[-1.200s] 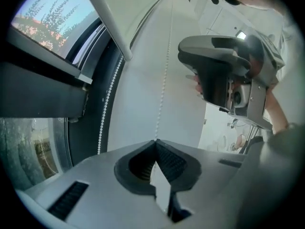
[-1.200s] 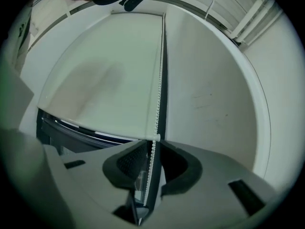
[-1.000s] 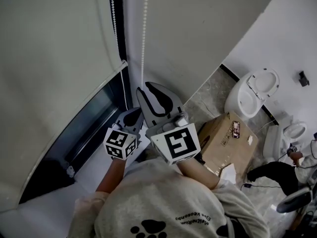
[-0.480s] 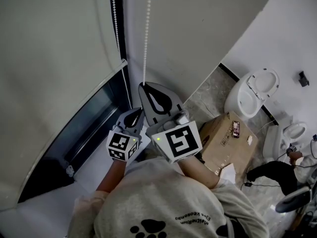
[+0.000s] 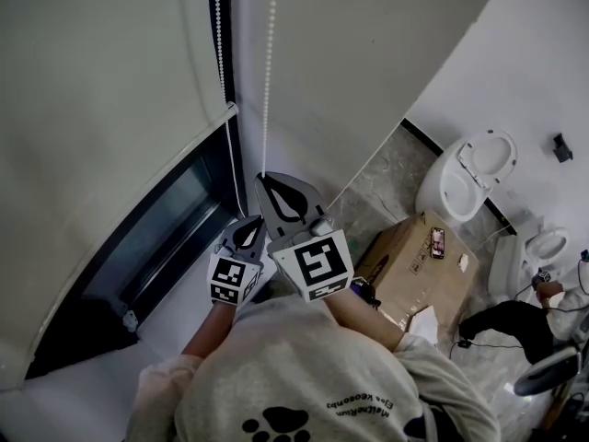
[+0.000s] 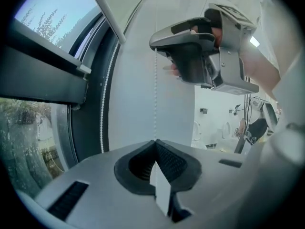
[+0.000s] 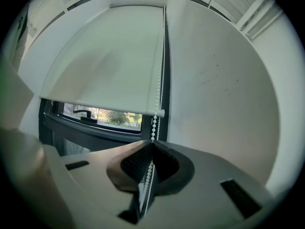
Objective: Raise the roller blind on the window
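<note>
The pale roller blind (image 5: 101, 109) covers most of the window, and its bottom bar (image 7: 100, 106) hangs above a strip of glass. Two strands of white bead chain (image 5: 269, 81) hang beside it. My right gripper (image 5: 261, 177) is shut on the right strand, and the beads run between its jaws (image 7: 151, 144). Just below it, my left gripper (image 5: 248, 221) is shut on the same strand. In the left gripper view the chain drops from the right gripper (image 6: 155, 46) straight into the left gripper (image 6: 155, 141).
A dark window frame (image 5: 156, 238) and a white sill (image 5: 175, 311) lie below the blind. To the right on the floor are a cardboard box (image 5: 419, 265) with a phone (image 5: 439, 241) on it, a toilet (image 5: 469, 178) and a person (image 5: 497, 320).
The right gripper's jaws closed on the bead chain. Both grippers then sank lower along the wall, and the blind's bottom bar stands slightly higher.
</note>
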The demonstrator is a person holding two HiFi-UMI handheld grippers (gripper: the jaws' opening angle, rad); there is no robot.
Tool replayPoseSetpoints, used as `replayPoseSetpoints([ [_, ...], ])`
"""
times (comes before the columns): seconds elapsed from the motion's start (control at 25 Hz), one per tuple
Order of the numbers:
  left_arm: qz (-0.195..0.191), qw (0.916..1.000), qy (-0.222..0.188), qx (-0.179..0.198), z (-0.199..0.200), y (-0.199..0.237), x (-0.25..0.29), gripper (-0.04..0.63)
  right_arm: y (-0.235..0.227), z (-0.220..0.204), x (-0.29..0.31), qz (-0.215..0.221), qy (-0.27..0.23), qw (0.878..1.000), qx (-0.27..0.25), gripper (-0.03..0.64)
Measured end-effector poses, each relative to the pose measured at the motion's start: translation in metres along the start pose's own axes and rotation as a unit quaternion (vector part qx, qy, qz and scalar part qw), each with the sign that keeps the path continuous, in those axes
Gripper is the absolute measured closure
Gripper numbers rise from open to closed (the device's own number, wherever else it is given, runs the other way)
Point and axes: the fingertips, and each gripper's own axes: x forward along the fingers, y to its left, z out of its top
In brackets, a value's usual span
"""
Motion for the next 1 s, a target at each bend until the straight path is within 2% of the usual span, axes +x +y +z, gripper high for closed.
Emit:
replayPoseSetpoints([
  [0.48,-0.006,0.9989,0.04,-0.022,-0.054,-0.002,-0.005,0.588,0.01,-0.056,-0.001,0.007,0.044,0.999,0.025,0.607],
  [0.64,-0.016,0.9989,0.045,-0.004,-0.057,-0.007,-0.004,0.586,0.014,-0.059,-0.003,0.015,0.042,0.999,0.028,0.607],
  [0.8,-0.023,0.9995,0.016,0.012,-0.026,-0.006,-0.011,0.567,0.015,-0.059,-0.002,0.017,0.04,0.999,0.017,0.607],
  [0.88,-0.024,0.9996,0.0,0.015,-0.003,-0.002,-0.016,0.509,0.015,-0.059,-0.001,0.018,0.04,0.999,0.013,0.607],
  [1.0,-0.015,0.9997,-0.013,0.015,0.03,0.008,-0.027,0.505,0.015,-0.059,-0.002,0.018,0.039,0.999,0.014,0.607],
])
